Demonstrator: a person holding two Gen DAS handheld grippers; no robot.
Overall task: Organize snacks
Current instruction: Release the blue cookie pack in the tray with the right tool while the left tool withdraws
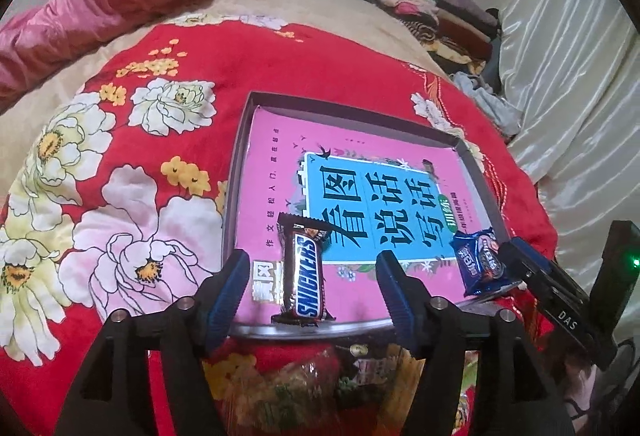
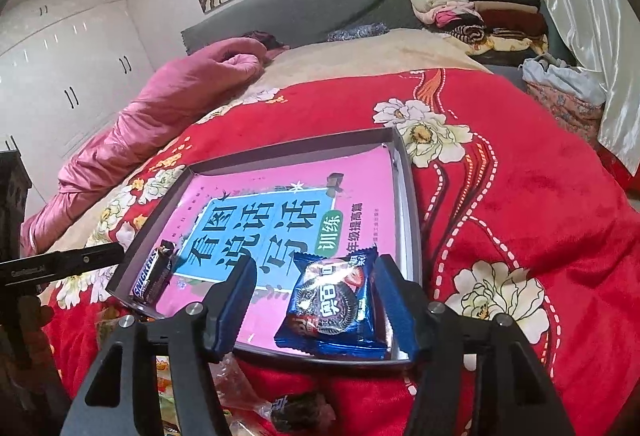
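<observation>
1. Count: one tray [image 1: 240,140], two snacks in it, one Snickers bar [image 1: 306,276], one blue Oreo packet [image 2: 334,310]. Pink book [image 1: 276,140] lines the tray floor.
2. Snickers: brown wrapper, lying flat near the tray's front-left edge. Oreo: crinkled foil, front-right corner.
3. Left gripper [image 1: 310,290]: jaws spread, straddling the Snickers without contact. Right gripper [image 2: 316,302]: jaws spread, empty, Oreo between the fingers.
4. More wrapped snacks [image 1: 296,384] on the red blanket [image 1: 280,60] below the grippers, blurred and partly blocked.

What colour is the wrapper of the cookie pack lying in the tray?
Blue, with a dark cookie pictured on it. The cookie pack shows best in the right wrist view.
</observation>
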